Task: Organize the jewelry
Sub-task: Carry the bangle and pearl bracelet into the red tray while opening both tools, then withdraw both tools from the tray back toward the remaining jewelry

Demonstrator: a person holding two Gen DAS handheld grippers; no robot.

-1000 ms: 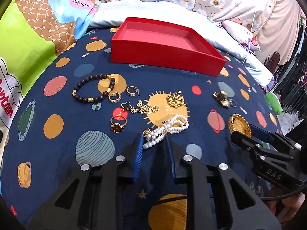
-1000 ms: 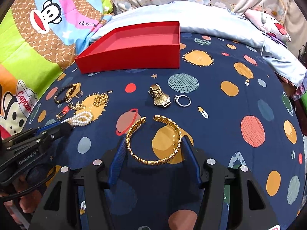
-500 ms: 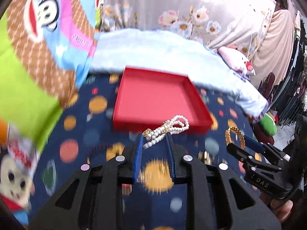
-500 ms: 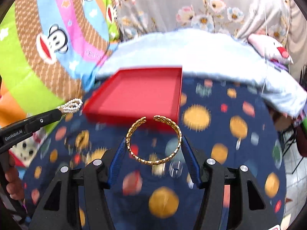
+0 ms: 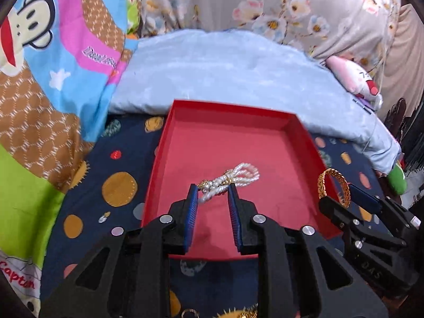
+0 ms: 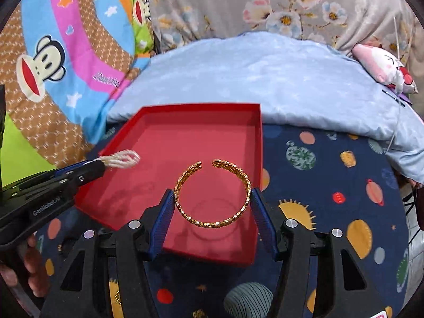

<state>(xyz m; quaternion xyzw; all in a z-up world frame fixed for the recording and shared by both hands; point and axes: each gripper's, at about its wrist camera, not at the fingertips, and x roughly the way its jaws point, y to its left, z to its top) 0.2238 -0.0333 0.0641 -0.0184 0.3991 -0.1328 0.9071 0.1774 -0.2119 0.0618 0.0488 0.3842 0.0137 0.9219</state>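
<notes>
Both grippers are up over the red tray [image 5: 291,122], which sits on a dark blue bedsheet [image 6: 331,185] printed with planets and suns.

The left gripper [image 5: 213,189] has its two blue-padded fingers narrowed onto a pearl bracelet [image 5: 233,176]. The pads pinch the near end of the strands, and the looped end sticks out ahead of the fingertips, over the tray's floor. From the right wrist camera the same pearls [image 6: 122,157] poke out of that gripper's tip near the tray's left wall.

The right gripper [image 6: 212,198] is spread much wider, its fingers pressed against the two outer sides of a gold bangle [image 6: 212,193]. The bangle lies flat between the pads, its open gap pointing away from the tool, and it hangs above the near right part of the tray [image 6: 185,111]. In the left wrist camera the bangle [image 5: 334,185] stands just off to the right of the left gripper, at the tray's right wall.

Beyond the tray, ahead of both tools, lies a pale blue pillow [image 5: 225,66]. A cartoon monkey blanket [image 6: 53,53] is heaped to the left, and floral fabric [image 6: 291,5] hangs behind.
</notes>
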